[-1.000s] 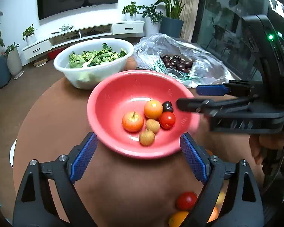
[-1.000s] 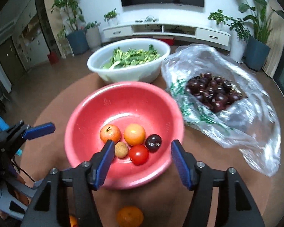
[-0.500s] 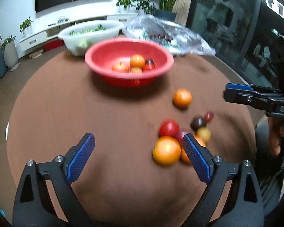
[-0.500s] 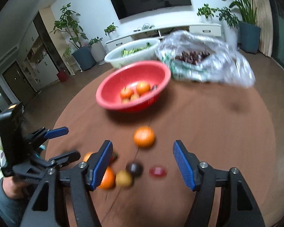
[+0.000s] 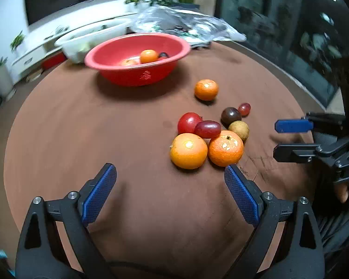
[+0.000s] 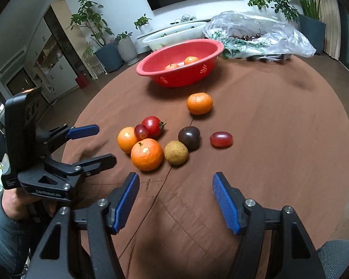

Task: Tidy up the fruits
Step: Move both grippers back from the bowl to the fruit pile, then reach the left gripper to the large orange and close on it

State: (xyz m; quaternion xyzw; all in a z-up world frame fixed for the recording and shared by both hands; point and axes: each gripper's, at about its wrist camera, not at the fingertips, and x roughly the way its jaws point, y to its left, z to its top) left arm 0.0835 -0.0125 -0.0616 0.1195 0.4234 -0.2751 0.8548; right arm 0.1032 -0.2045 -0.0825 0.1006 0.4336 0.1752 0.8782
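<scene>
A red bowl holding several fruits stands at the far side of the round brown table. Loose fruit lies near me: two oranges, a red tomato, a red grape, a dark plum, a tan longan, a small grape and a lone orange. My left gripper is open and empty, short of the oranges. My right gripper is open and empty, near the longan.
A white bowl of greens and a clear plastic bag of dark cherries sit behind the red bowl. The table edge curves close on both sides. Potted plants and a TV cabinet stand beyond.
Both grippers have pulled back from above the red bowl toward the near side of the table. The loose fruit pile now lies just ahead of them. Both stay open.
</scene>
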